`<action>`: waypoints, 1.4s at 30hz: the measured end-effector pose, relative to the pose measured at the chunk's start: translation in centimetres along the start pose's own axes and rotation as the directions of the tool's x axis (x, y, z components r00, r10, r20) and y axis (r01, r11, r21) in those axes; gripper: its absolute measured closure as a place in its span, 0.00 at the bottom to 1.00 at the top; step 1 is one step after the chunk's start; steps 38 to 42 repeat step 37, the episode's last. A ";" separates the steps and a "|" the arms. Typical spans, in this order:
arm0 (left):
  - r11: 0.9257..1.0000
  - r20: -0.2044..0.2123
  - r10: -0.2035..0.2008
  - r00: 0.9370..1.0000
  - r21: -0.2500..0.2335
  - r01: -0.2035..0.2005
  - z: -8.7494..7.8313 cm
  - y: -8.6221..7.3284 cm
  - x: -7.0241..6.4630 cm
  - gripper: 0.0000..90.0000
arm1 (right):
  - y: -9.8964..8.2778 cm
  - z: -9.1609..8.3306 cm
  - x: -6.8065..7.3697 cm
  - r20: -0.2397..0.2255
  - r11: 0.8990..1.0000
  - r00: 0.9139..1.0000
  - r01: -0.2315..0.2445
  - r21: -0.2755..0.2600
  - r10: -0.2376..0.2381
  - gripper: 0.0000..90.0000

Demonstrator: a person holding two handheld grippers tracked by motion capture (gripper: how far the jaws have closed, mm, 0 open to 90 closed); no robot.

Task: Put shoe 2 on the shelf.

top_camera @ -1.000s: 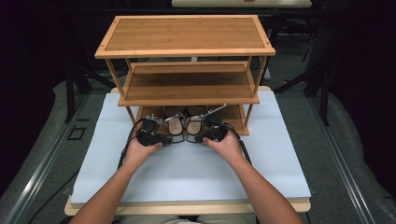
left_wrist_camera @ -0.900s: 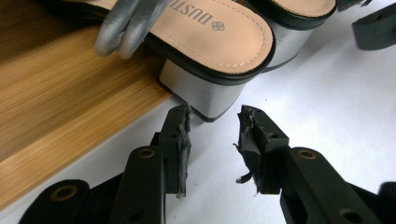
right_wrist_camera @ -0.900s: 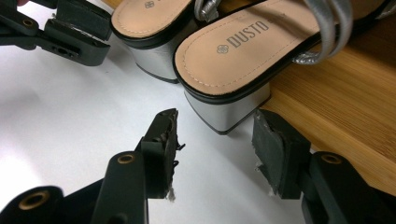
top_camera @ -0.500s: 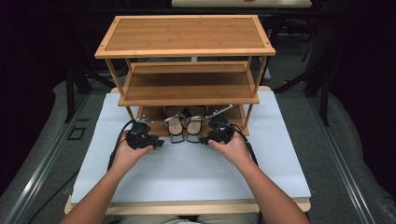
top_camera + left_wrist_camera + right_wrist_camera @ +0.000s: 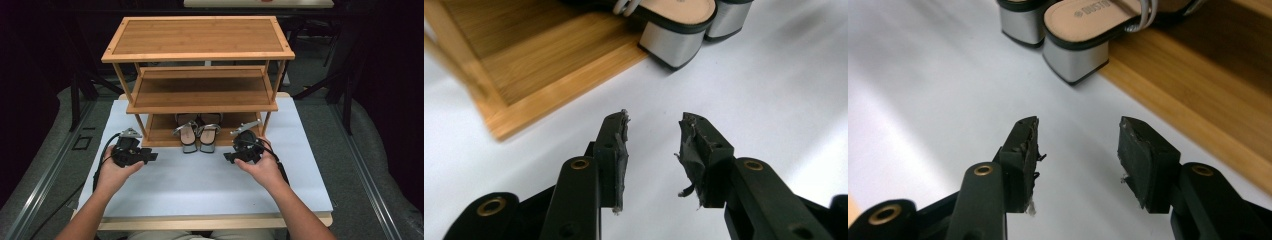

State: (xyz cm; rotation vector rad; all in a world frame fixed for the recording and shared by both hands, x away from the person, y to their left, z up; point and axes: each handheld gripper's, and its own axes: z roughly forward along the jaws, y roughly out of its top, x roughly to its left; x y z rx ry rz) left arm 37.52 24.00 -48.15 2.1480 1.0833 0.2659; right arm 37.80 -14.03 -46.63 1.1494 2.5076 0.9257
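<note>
Both tools, left [image 5: 150,156] and right [image 5: 229,156], hold nothing, jaws apart, flanking the sandals [image 5: 198,136]

A pair of block-heeled sandals [image 5: 198,135] with tan insoles, silver straps and silver heels stood side by side, upright, on the bottom shelf [image 5: 165,131] of the wooden rack, toes inward, heels jutting over the shelf's front edge above the white desk [image 5: 200,185].

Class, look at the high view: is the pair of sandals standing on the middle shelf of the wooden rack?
No. The sandals stand on the bottom shelf of the rack, heels overhanging its front edge; the middle shelf is bare.
</note>
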 end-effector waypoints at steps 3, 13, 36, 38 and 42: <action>1.000 -0.012 -0.006 1.000 -0.003 0.006 -0.9 -1.0 0.2 0.70 | -1.2 -1.0 0.0 -0.003 1.000 1.000 -0.011 -0.010 0.011 0.56; 0.997 -0.025 -0.066 0.997 -0.030 0.066 -2.5 -4.7 0.5 0.69 | -5.5 -2.6 -0.7 0.021 0.994 0.995 -0.101 -0.051 0.102 0.55; 0.989 -0.031 -0.144 0.989 -0.044 0.143 0.6 -8.9 2.1 0.55 | -11.7 1.1 -1.6 0.129 0.974 0.972 -0.181 -0.133 0.198 0.49; 0.989 -0.034 -0.145 0.989 -0.049 0.143 0.6 -8.9 2.1 0.53 | -11.8 1.1 -1.6 0.130 0.972 0.971 -0.180 -0.149 0.200 0.47; 0.989 -0.034 -0.145 0.989 -0.049 0.143 0.6 -8.9 2.1 0.53 | -11.8 1.1 -1.6 0.130 0.972 0.971 -0.180 -0.149 0.200 0.47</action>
